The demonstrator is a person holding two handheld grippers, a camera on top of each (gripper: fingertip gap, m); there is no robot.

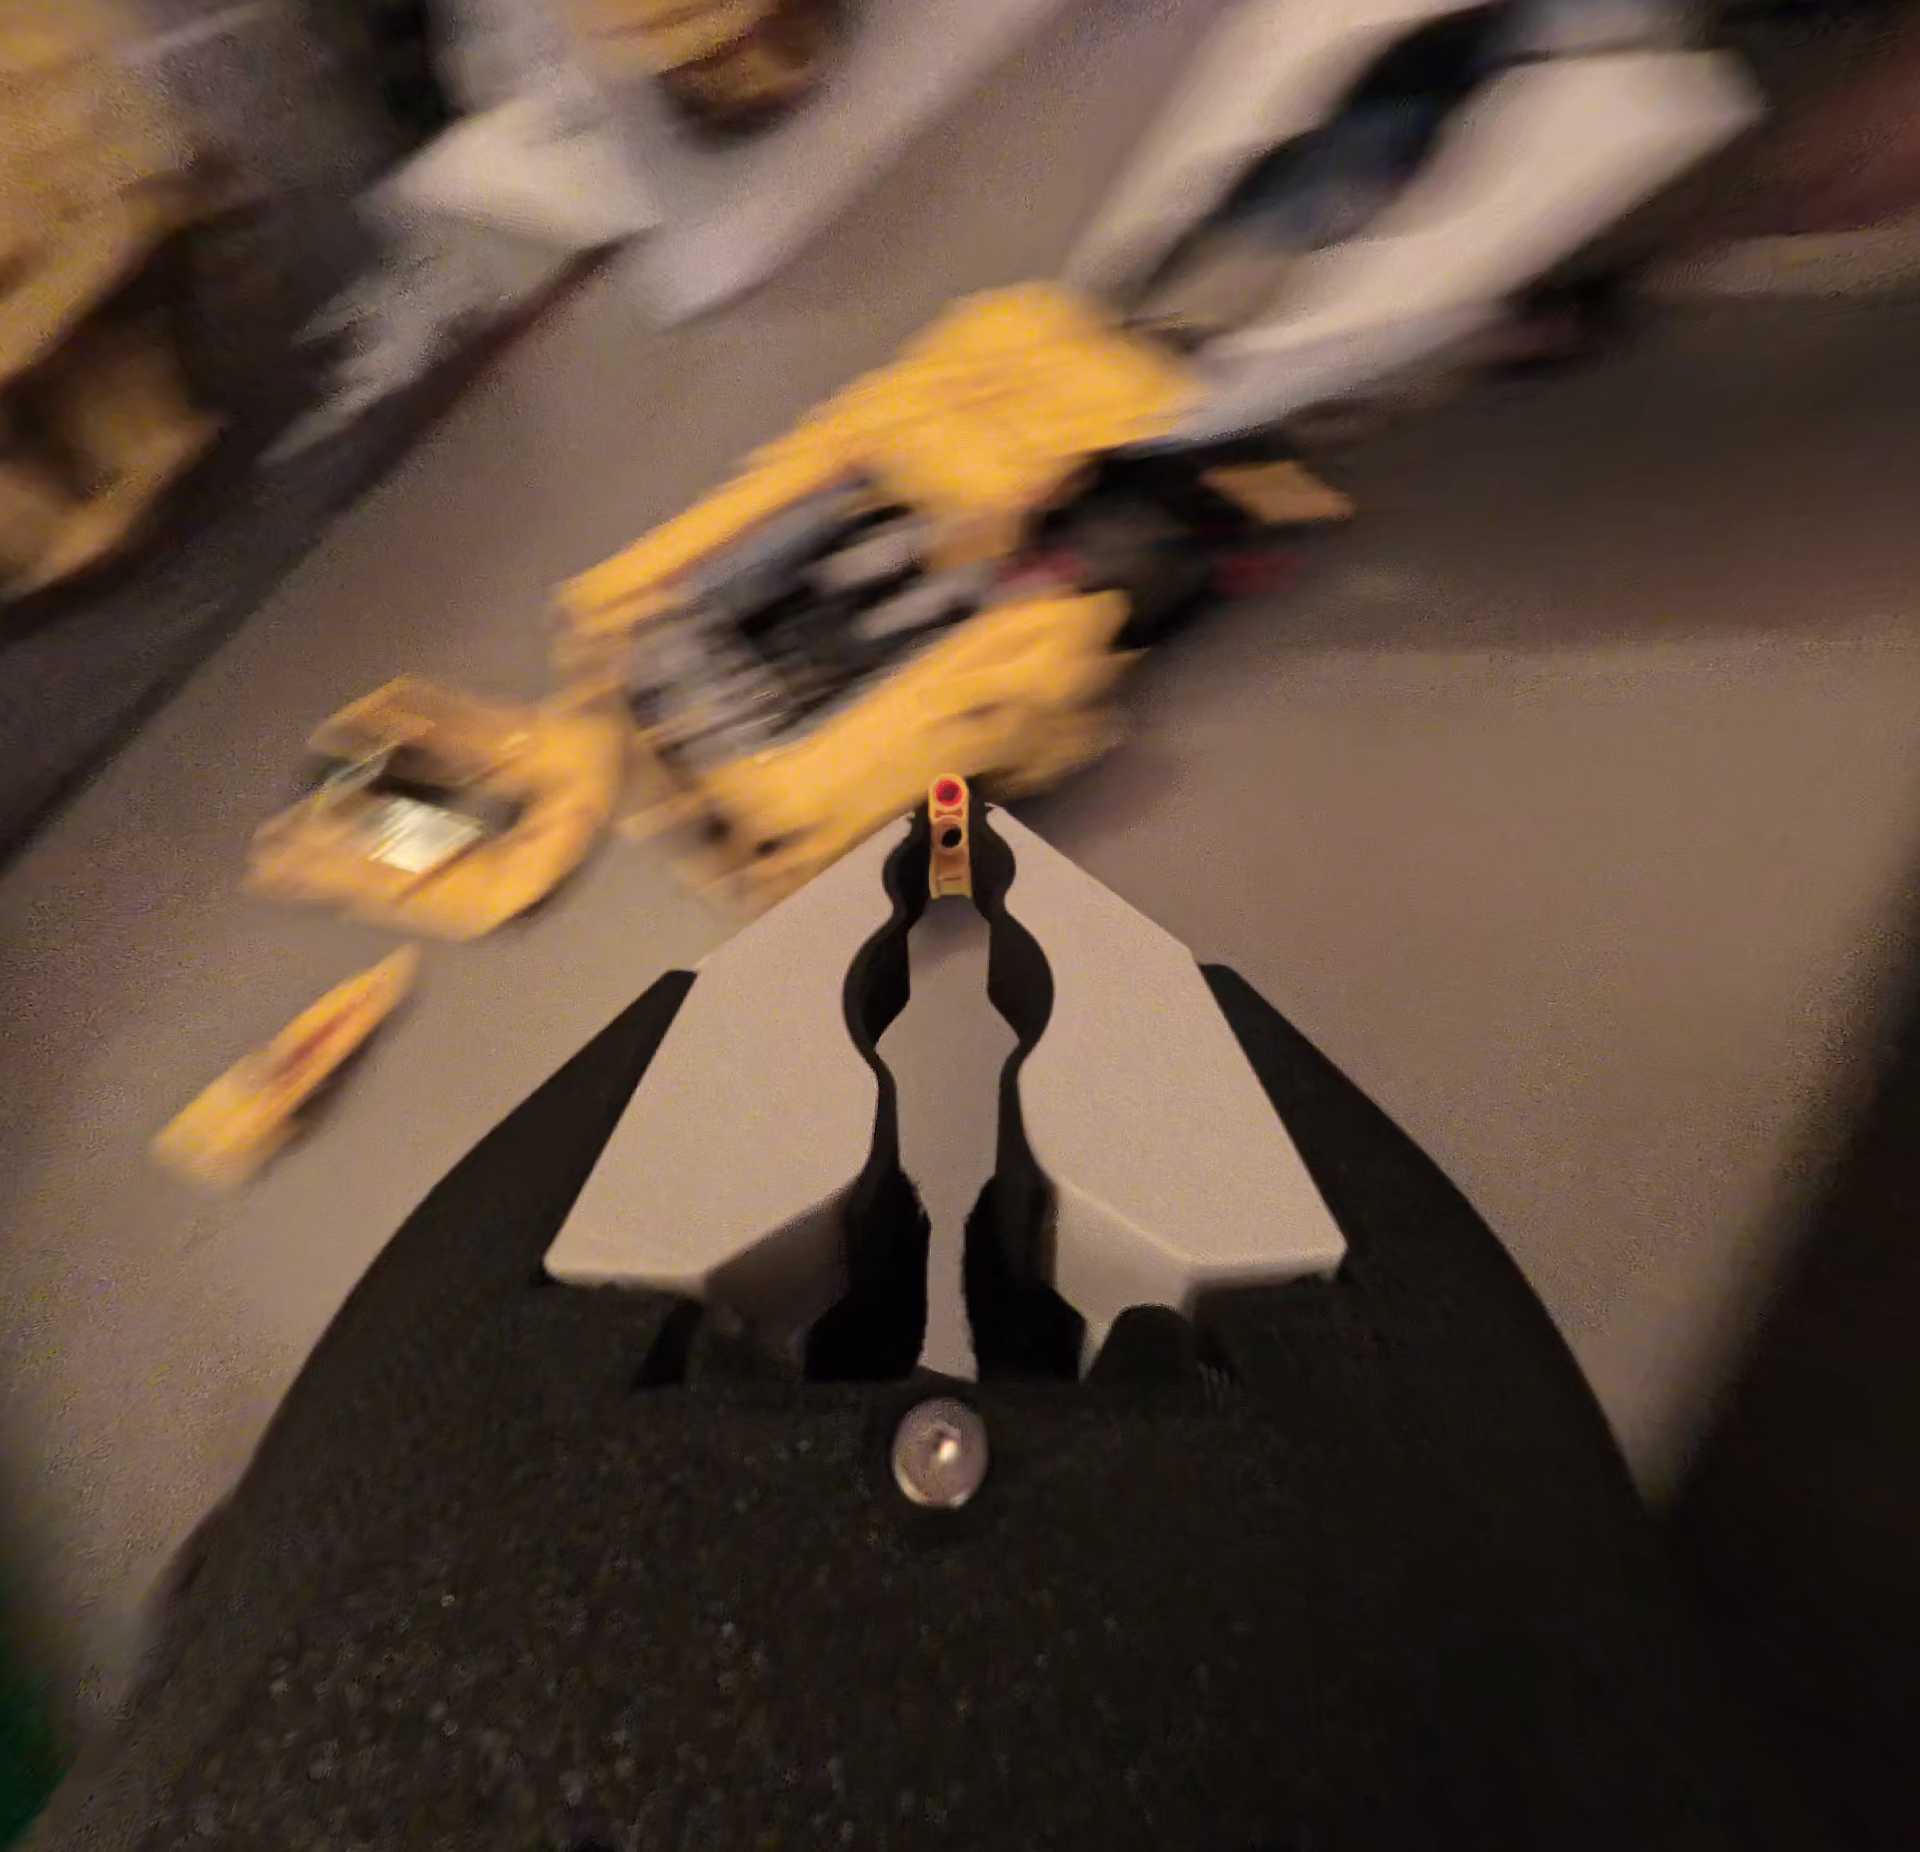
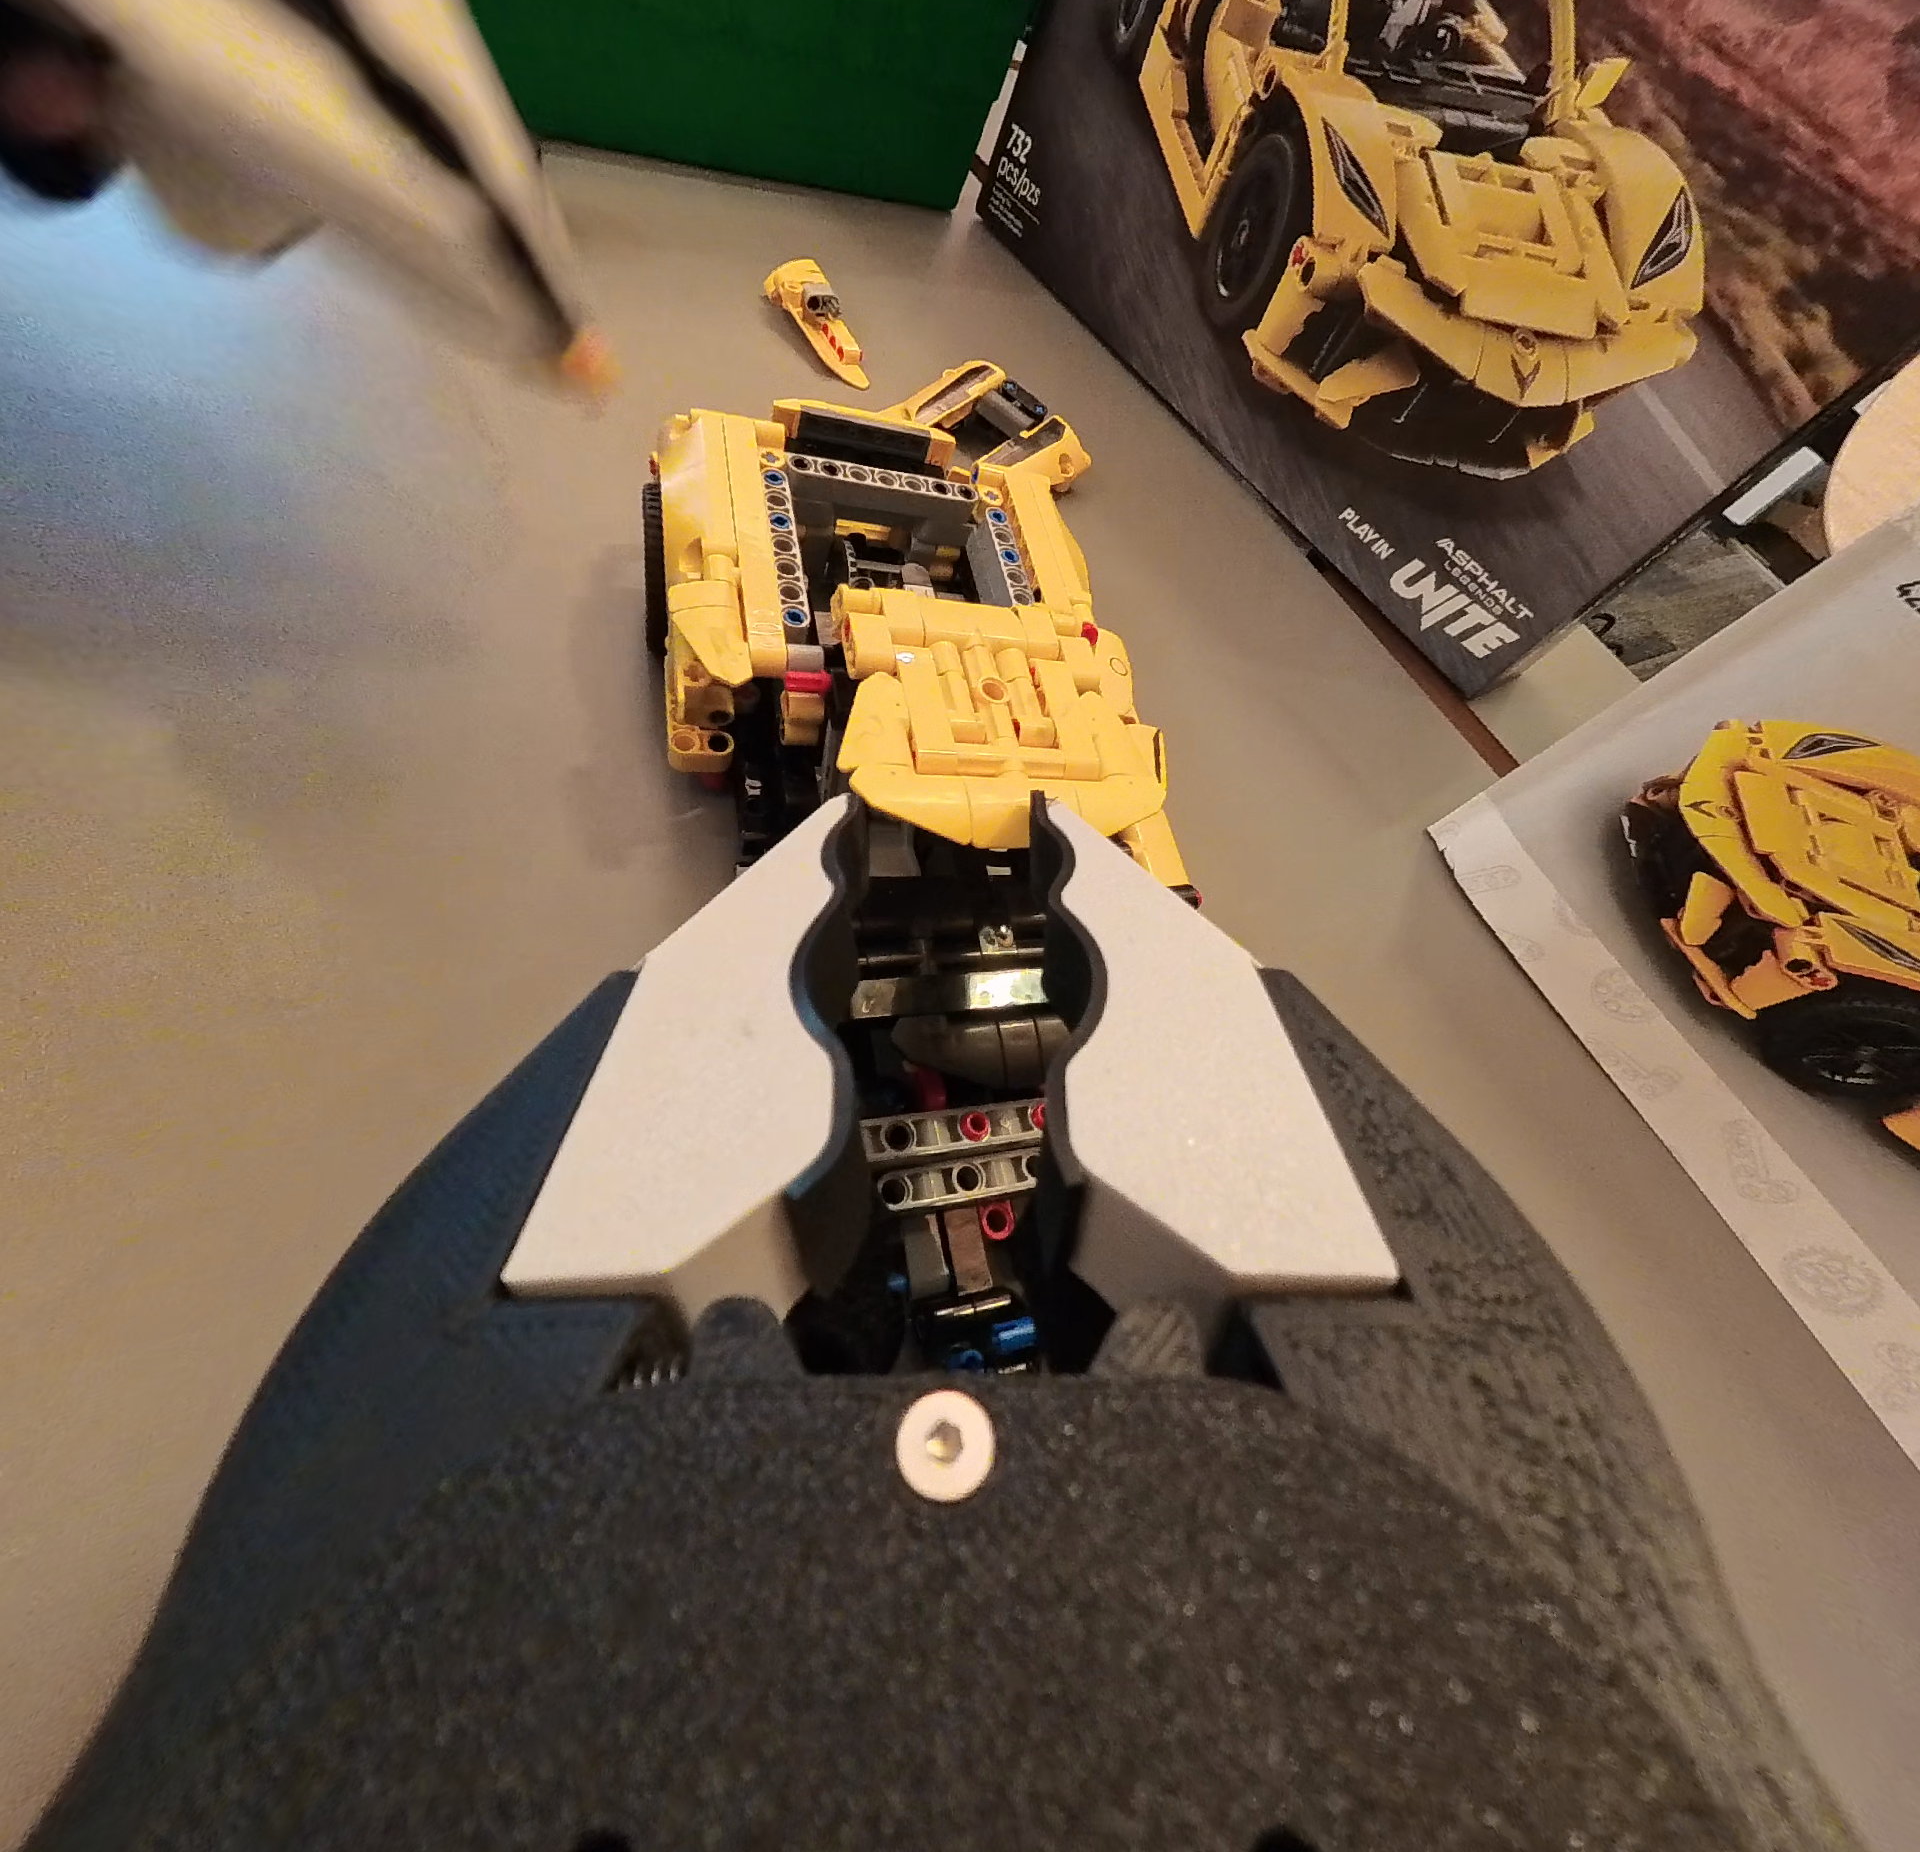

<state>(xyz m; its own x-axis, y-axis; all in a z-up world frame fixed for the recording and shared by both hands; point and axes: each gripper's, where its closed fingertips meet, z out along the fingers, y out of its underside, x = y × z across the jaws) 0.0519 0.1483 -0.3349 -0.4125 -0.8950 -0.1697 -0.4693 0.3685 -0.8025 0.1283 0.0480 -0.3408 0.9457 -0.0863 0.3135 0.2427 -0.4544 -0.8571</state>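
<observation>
My left gripper [image 1: 948, 836] is shut on a small yellow brick piece with a red pin [image 1: 948, 826] and holds it above the table; its view is motion-blurred. It also shows blurred in the right wrist view [image 2: 343, 129], above and left of the car. A part-built yellow brick car [image 2: 883, 618] lies on the grey table [image 2: 312, 763]; it shows blurred in the left wrist view [image 1: 862, 597]. My right gripper [image 2: 945, 815] is closed around the car's near end, its fingers pressing on the dark chassis on both sides.
A loose yellow piece [image 2: 821, 322] lies beyond the car. A green bin [image 2: 748, 46] stands at the back. The printed set box [image 2: 1455, 275] stands to the right and an instruction booklet [image 2: 1714, 971] lies at the right edge. Another yellow sub-assembly [image 1: 416, 805] lies by the car. The tips of one gripper are about 12 cm away from the tips of the other. The left tips stand about 20 cm off the yellow sub-assembly [image 1: 416, 805]. My right wrist view [image 2: 969, 429] looks at it from another angle.
</observation>
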